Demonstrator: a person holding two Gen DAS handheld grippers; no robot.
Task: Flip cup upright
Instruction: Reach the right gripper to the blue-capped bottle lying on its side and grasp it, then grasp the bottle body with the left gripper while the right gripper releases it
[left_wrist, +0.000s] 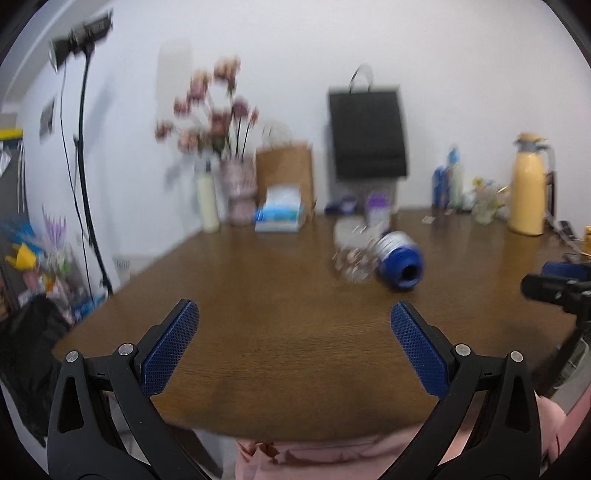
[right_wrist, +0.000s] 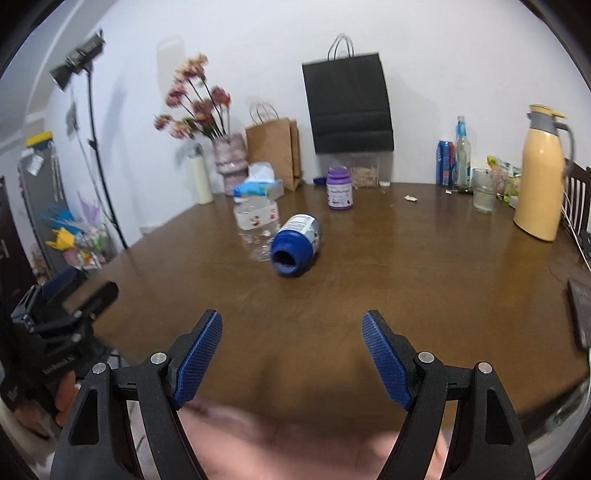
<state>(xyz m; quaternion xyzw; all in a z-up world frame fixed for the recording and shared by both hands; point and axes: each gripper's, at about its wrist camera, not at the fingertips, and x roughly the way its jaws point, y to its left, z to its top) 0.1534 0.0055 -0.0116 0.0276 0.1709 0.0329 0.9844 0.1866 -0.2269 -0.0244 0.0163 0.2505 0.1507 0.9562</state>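
A blue cup (right_wrist: 295, 244) with a white label lies on its side on the brown table (right_wrist: 406, 258), its dark mouth turned toward me. In the left wrist view the same cup (left_wrist: 399, 264) sits right of centre, blurred. My right gripper (right_wrist: 291, 325) hovers open over the near table edge, well short of the cup, nothing between its blue pads. My left gripper (left_wrist: 294, 317) is likewise open and empty, with the cup ahead and to its right. The left gripper's body (right_wrist: 59, 325) shows at the left edge of the right wrist view.
A clear plastic bottle (right_wrist: 256, 227) stands touching the cup's left side. Behind are a purple jar (right_wrist: 339, 188), tissue box (right_wrist: 258, 186), flower vase (right_wrist: 231, 160), brown bag (right_wrist: 273, 147), black bag (right_wrist: 349, 107), yellow thermos (right_wrist: 543, 177), glass (right_wrist: 484, 190) and bottles (right_wrist: 461, 155). A light stand (right_wrist: 98, 147) is at left.
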